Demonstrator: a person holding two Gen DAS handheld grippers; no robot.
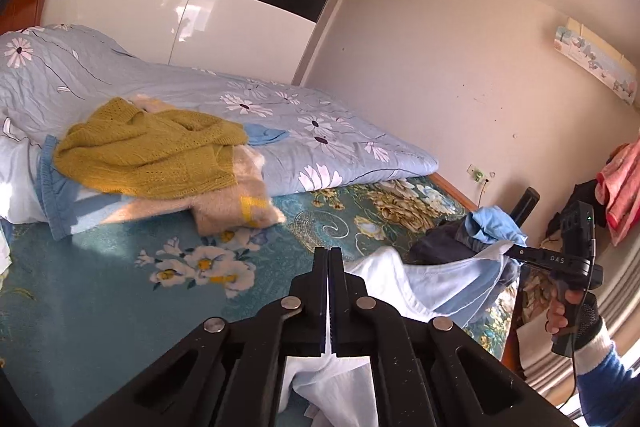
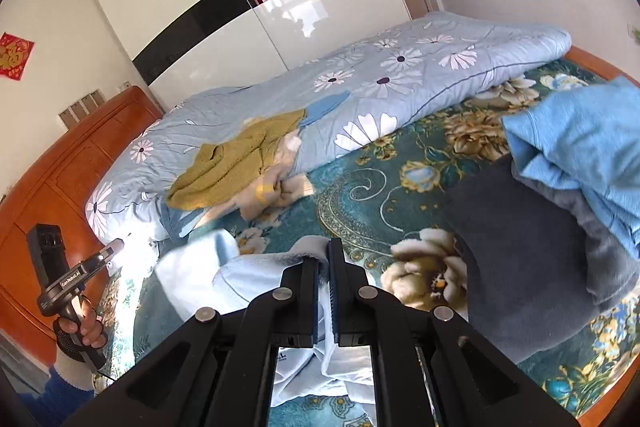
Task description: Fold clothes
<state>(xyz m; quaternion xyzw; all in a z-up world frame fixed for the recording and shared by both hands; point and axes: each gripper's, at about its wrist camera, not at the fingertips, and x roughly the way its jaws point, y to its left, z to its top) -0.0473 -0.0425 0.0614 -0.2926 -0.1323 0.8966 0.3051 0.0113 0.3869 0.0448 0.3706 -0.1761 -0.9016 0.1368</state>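
A pale blue-white garment (image 1: 436,283) hangs stretched between my two grippers above the bed. My left gripper (image 1: 328,255) is shut on one edge of it, with cloth showing between the jaws. My right gripper (image 2: 324,255) is shut on the other edge (image 2: 256,275). The right gripper also shows in the left wrist view (image 1: 516,251), the left one in the right wrist view (image 2: 116,247). A heap with a mustard knit sweater (image 1: 148,151) and a cream fuzzy garment (image 1: 232,203) lies further back on the bed.
The bed has a teal floral sheet (image 1: 120,291) and a rolled pale blue daisy quilt (image 1: 280,115) along the far side. A dark grey garment (image 2: 528,267) under a light blue one (image 2: 584,147) lies at the right. A wooden headboard (image 2: 52,163) and a glossy wardrobe (image 1: 180,11) stand beyond.
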